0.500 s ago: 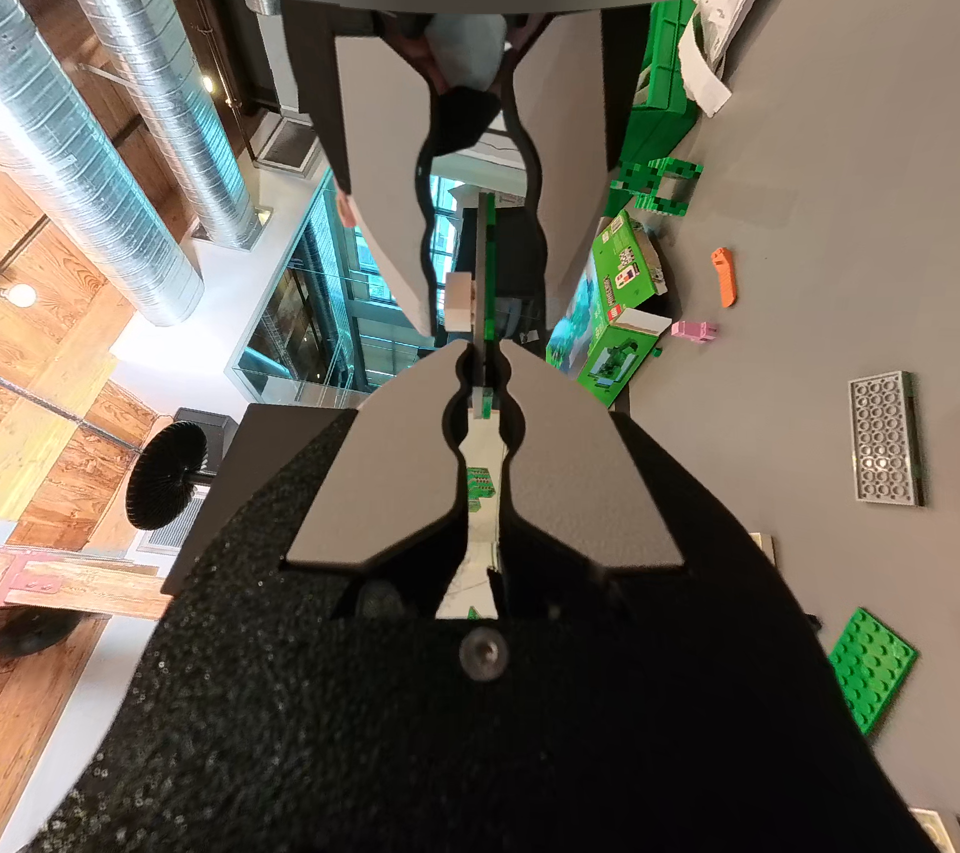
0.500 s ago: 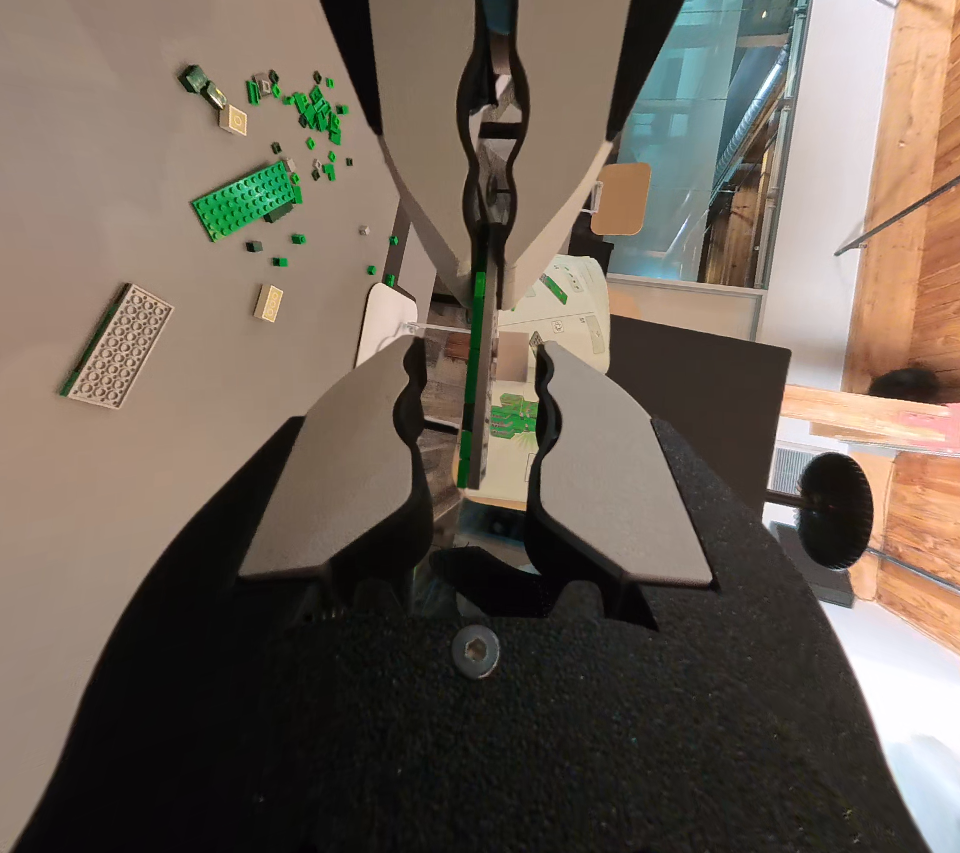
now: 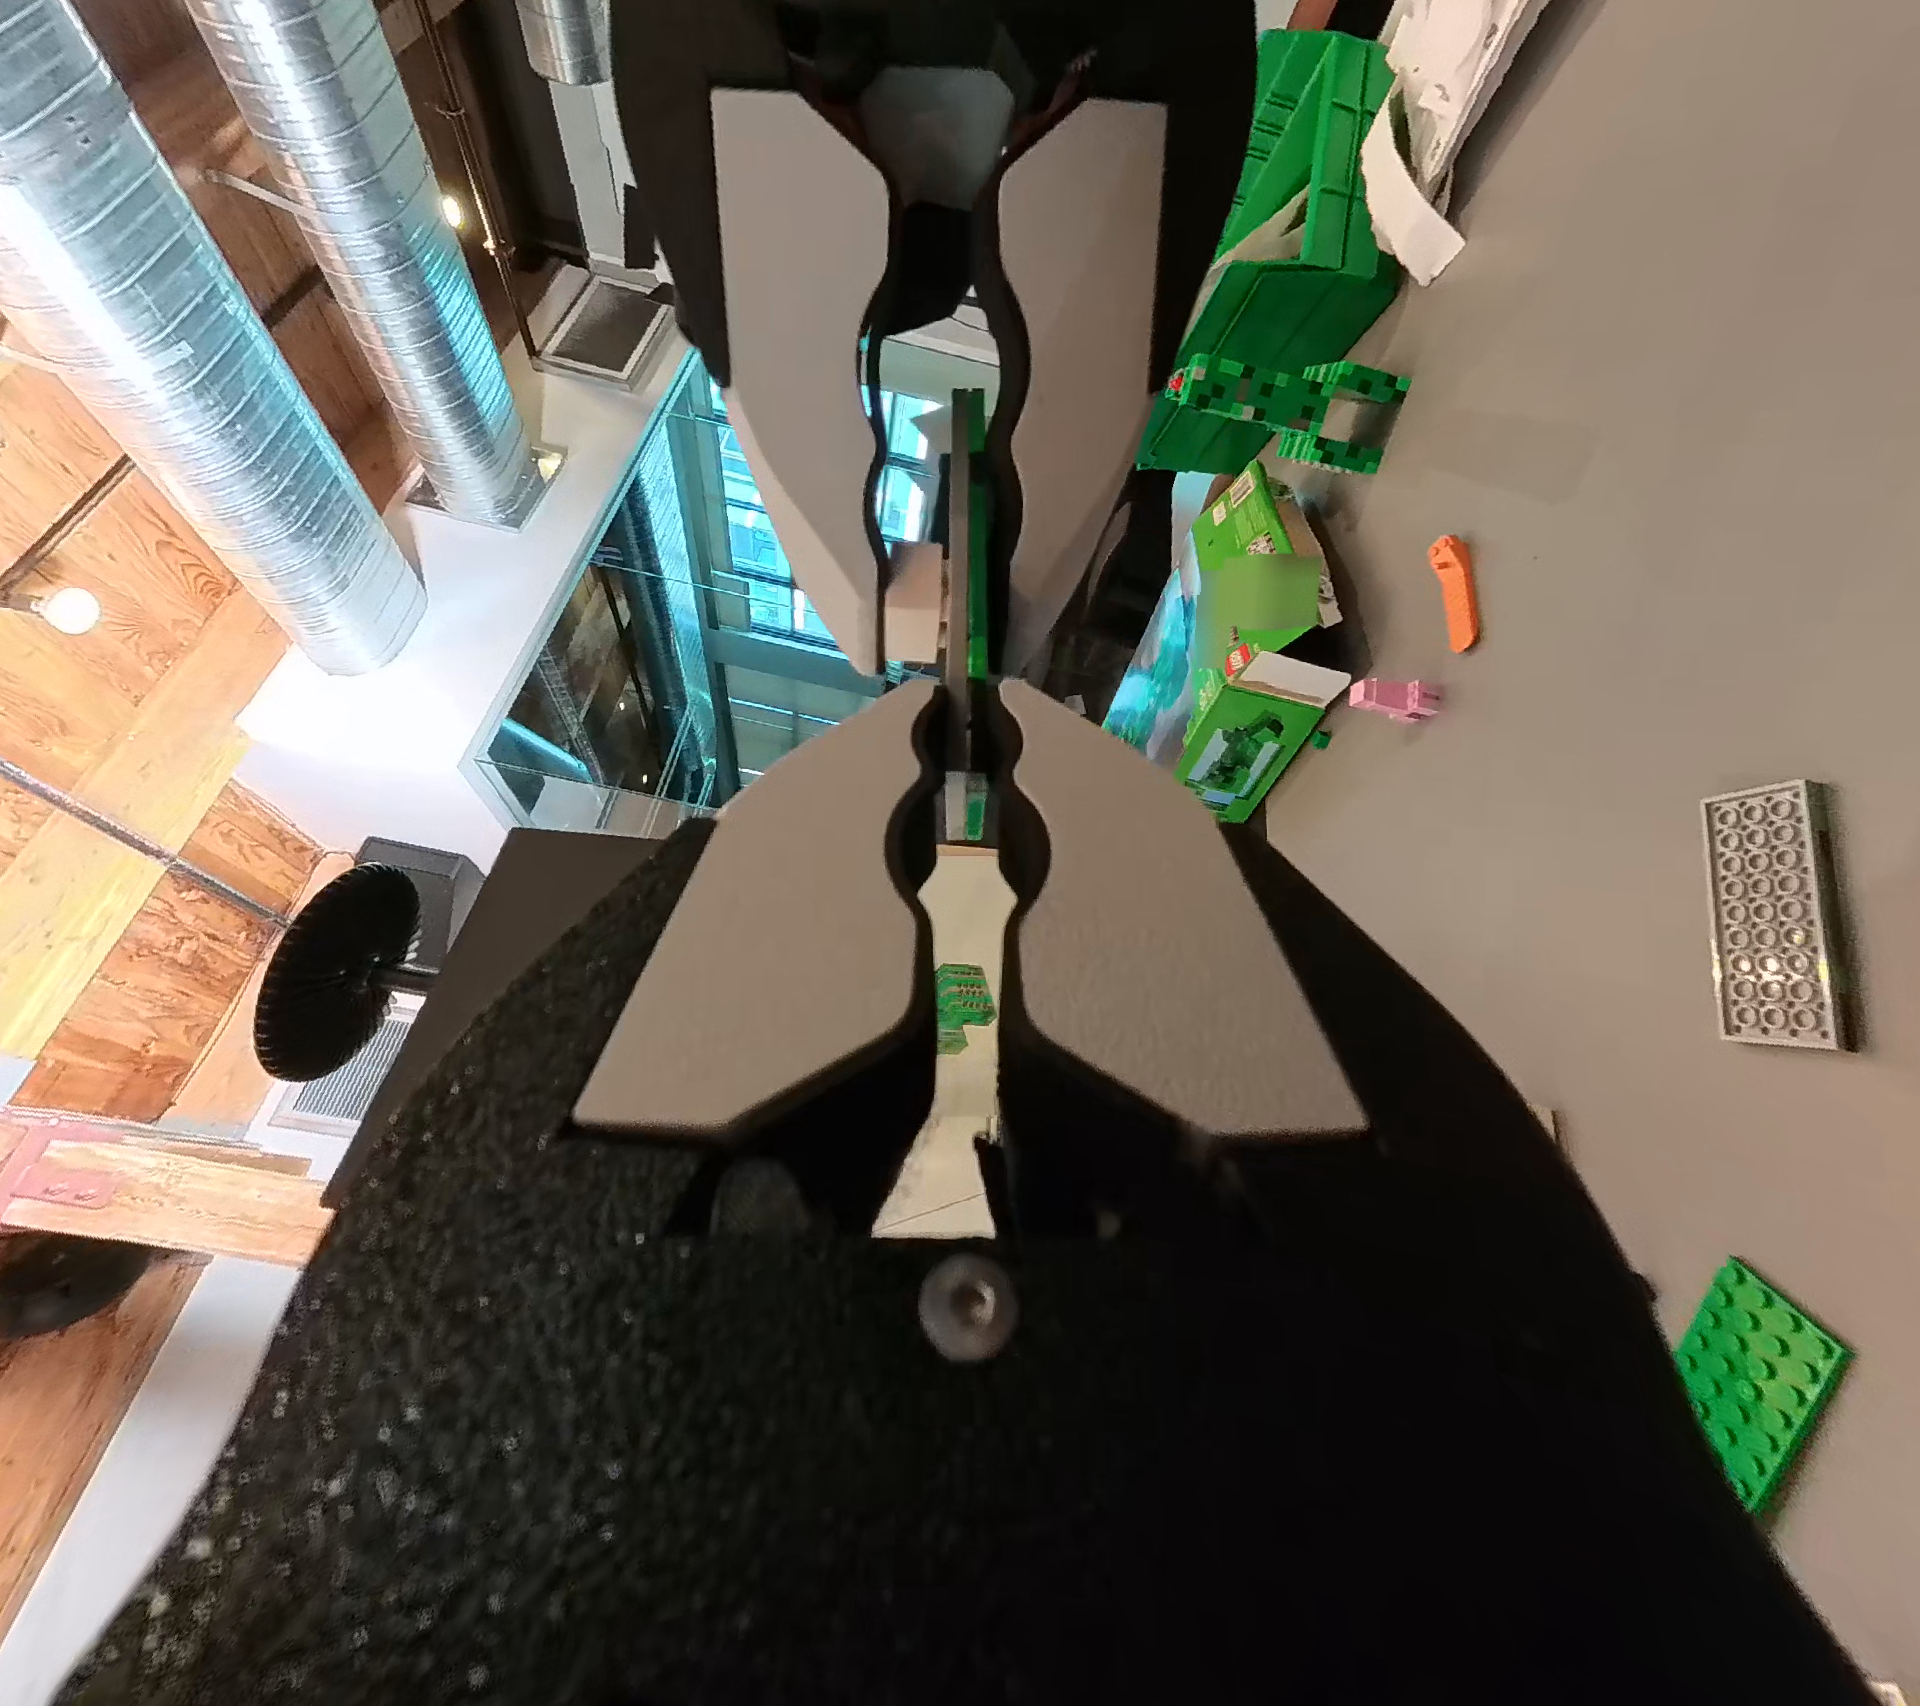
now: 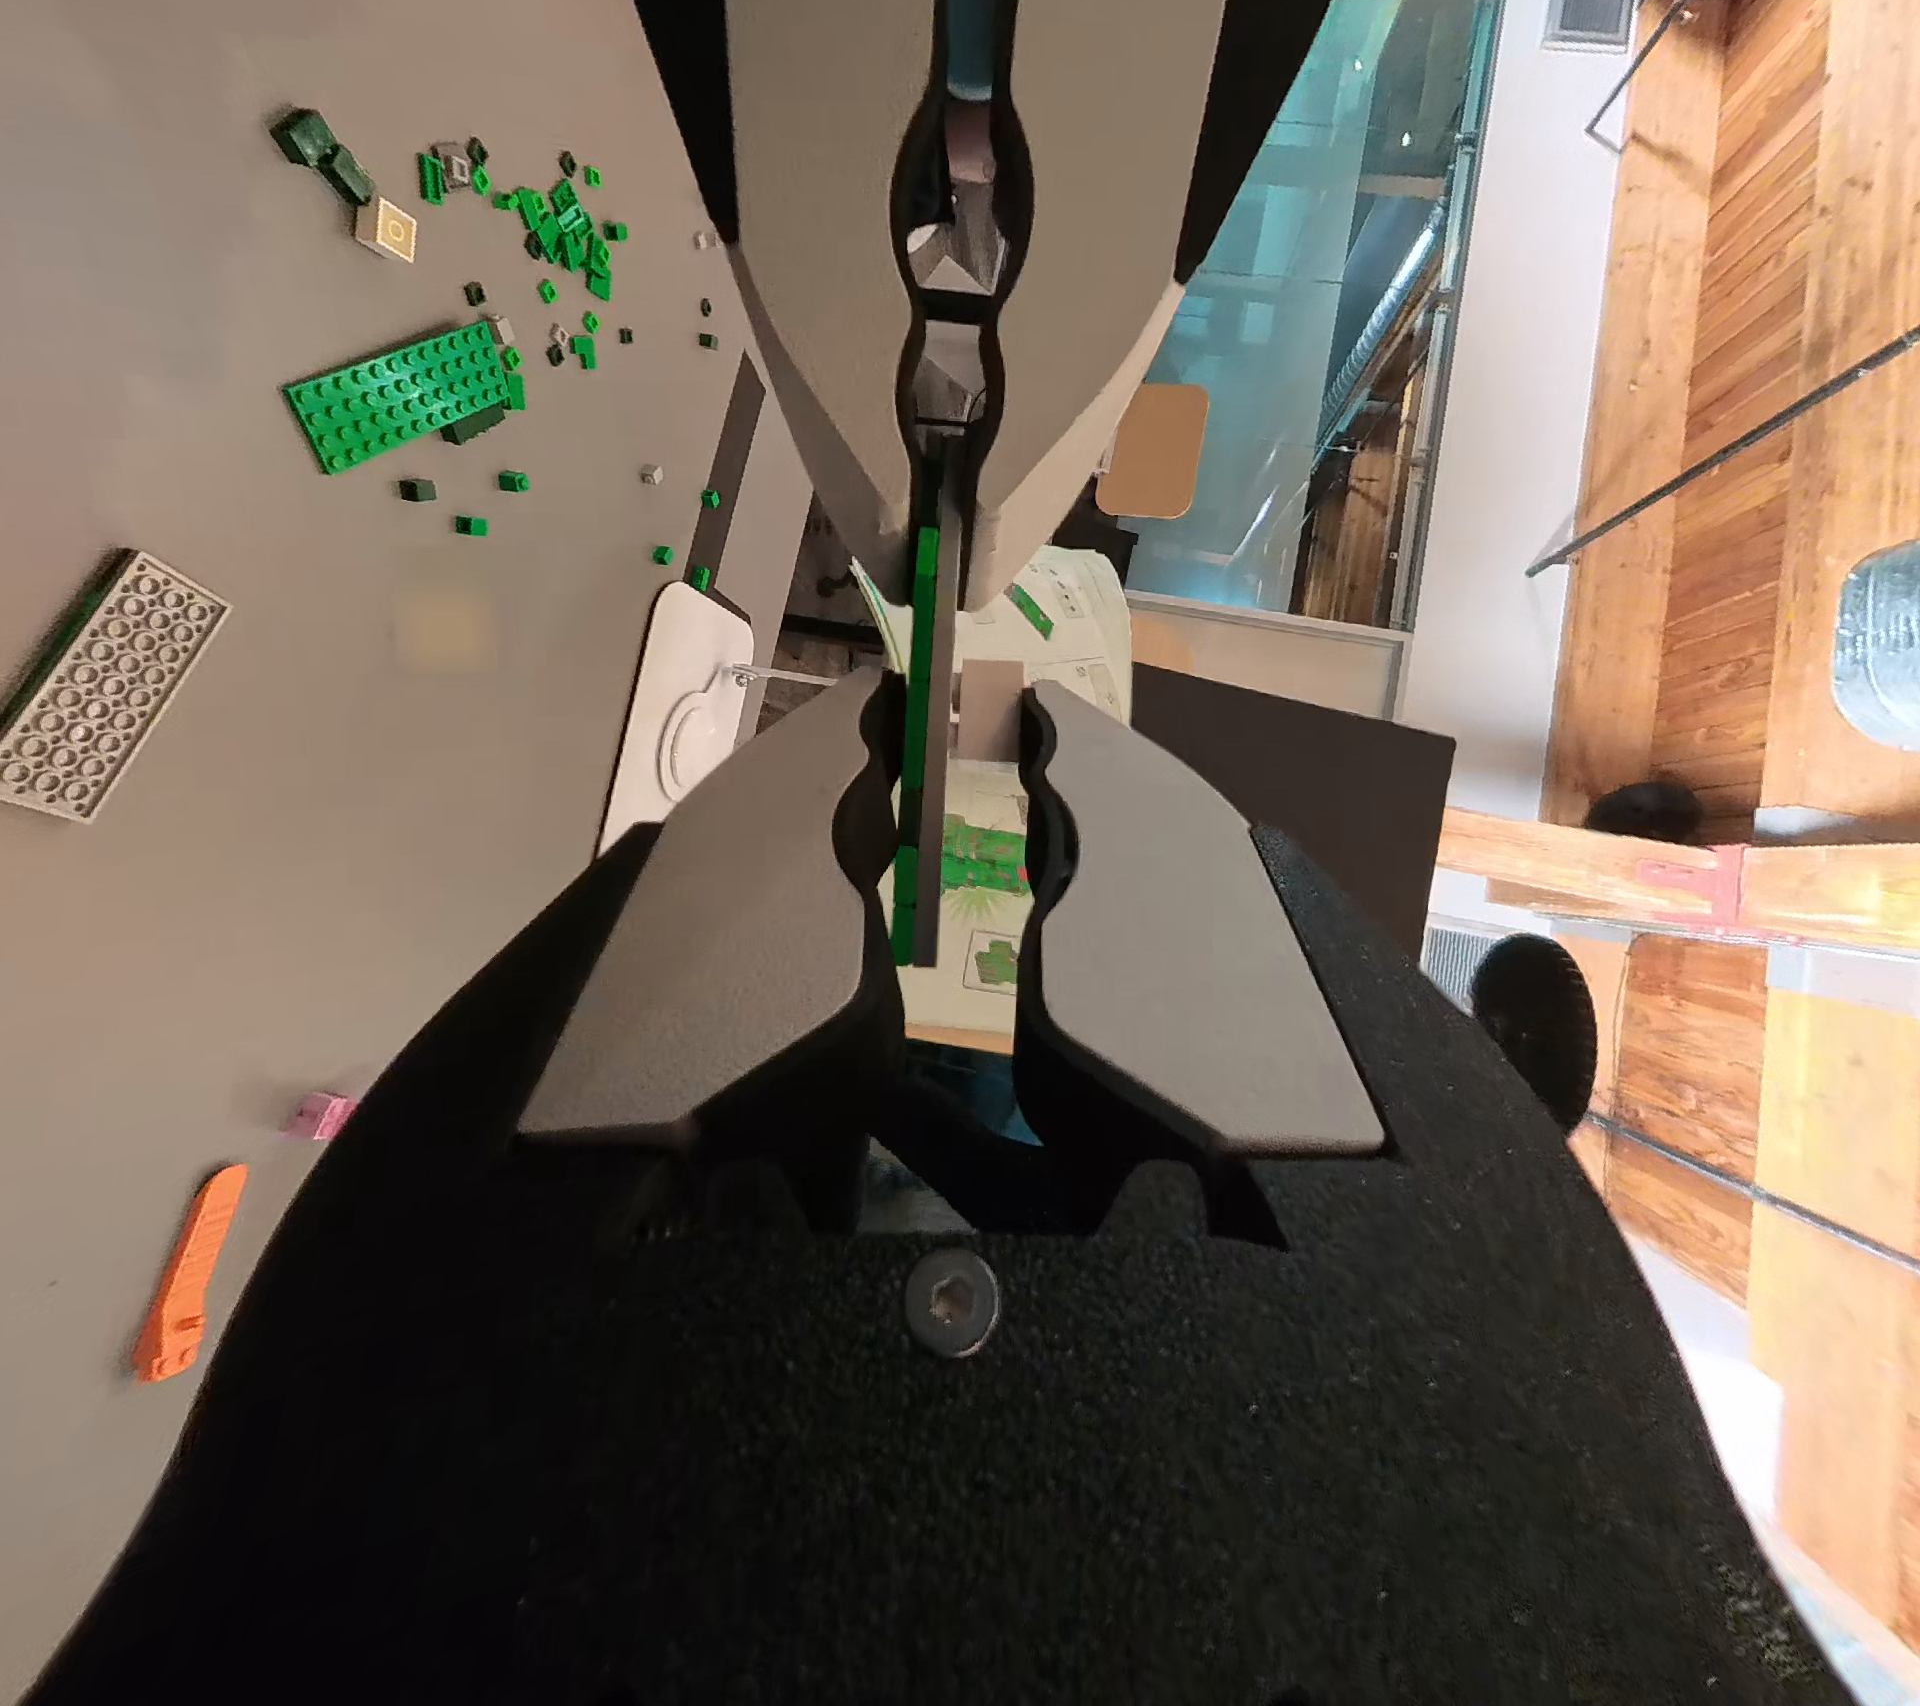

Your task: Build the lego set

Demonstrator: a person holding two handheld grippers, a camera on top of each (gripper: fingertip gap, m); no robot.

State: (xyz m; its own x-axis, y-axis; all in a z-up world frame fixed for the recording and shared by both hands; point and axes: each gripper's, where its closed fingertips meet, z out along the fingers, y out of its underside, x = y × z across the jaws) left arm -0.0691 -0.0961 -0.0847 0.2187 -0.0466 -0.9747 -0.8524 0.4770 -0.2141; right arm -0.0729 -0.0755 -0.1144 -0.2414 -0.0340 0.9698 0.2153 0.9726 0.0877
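Observation:
A thin grey plate with green pieces along one face (image 4: pixel 930 773) is held edge-on in the air between two facing grippers. My left gripper (image 3: pixel 966 700) is shut on one end of it (image 3: pixel 964 576); it shows from the far side in the right wrist view (image 4: pixel 940 565). My right gripper (image 4: pixel 956 688) is closed around the other end. One pad lies on the green face. The other pad lies on a small grey-beige block (image 4: pixel 989 711) that sits against the plate's grey face. The block also shows in the left wrist view (image 3: pixel 914 607).
The grey table holds green boxes (image 3: pixel 1247 742), an orange tool (image 3: pixel 1455 591), a pink piece (image 3: pixel 1392 695), a grey studded plate (image 3: pixel 1777 918), green plates (image 3: pixel 1756 1376) (image 4: pixel 405 399), several loose green pieces (image 4: pixel 561 222) and an open booklet (image 4: pixel 1070 617).
My right gripper's fingers have closed in from wide open onto the plate and the small block. The two grippers have drawn closer together. My left gripper keeps its hold.

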